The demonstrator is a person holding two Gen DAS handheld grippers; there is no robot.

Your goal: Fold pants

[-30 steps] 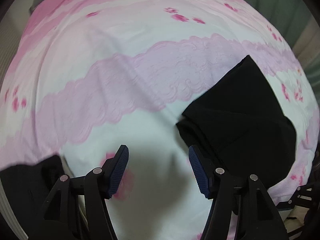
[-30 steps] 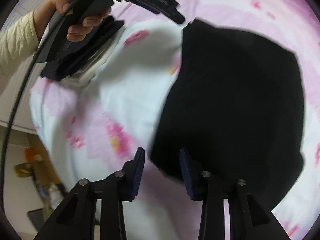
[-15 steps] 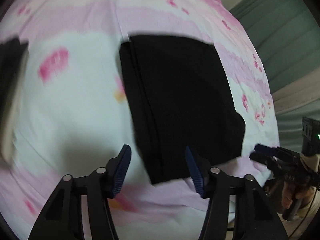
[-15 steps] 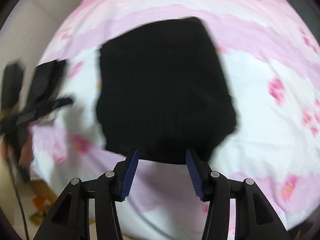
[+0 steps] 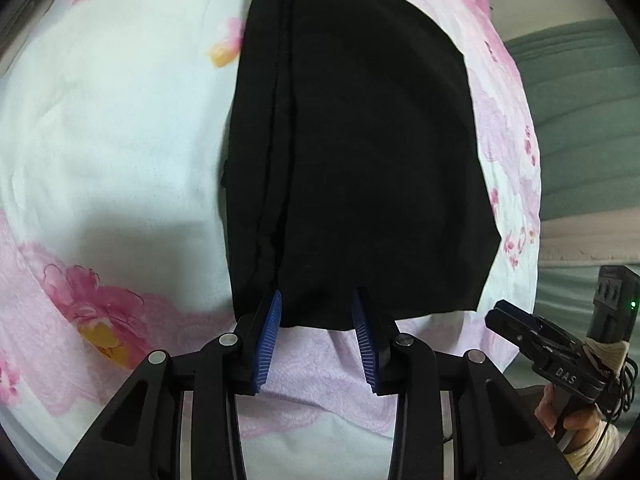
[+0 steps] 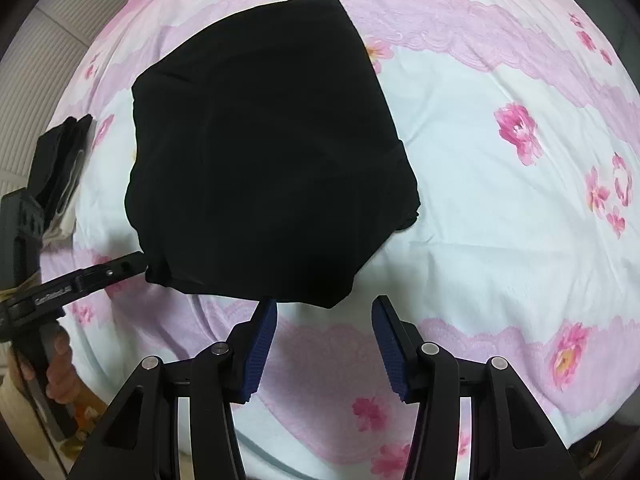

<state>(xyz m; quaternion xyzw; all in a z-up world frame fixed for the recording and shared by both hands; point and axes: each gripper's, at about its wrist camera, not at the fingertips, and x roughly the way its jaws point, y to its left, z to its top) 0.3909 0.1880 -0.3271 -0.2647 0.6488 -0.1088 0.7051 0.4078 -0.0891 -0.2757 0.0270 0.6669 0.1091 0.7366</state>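
The black pants [image 5: 360, 152] lie folded into a compact block on the pink floral bedsheet [image 5: 100, 120]; they also show in the right wrist view [image 6: 260, 148]. My left gripper [image 5: 317, 305] is open, its blue pads either side of the pants' near edge, just at the hem. My right gripper [image 6: 324, 308] is open and empty, just short of the pants' near edge. Each view shows the other gripper off to the side: the right one [image 5: 540, 340], the left one [image 6: 100, 272] with its tip at the pants' left corner.
A stack of dark folded clothes [image 6: 60, 160] lies at the bed's left edge. Green curtains [image 5: 580, 100] hang beyond the bed's right side. The sheet's front edge drops off close below both grippers.
Both grippers have swung round and closed in on the pants' near edge. The left gripper's pads now straddle the hem; its jaws have narrowed slightly. The pants lie still.
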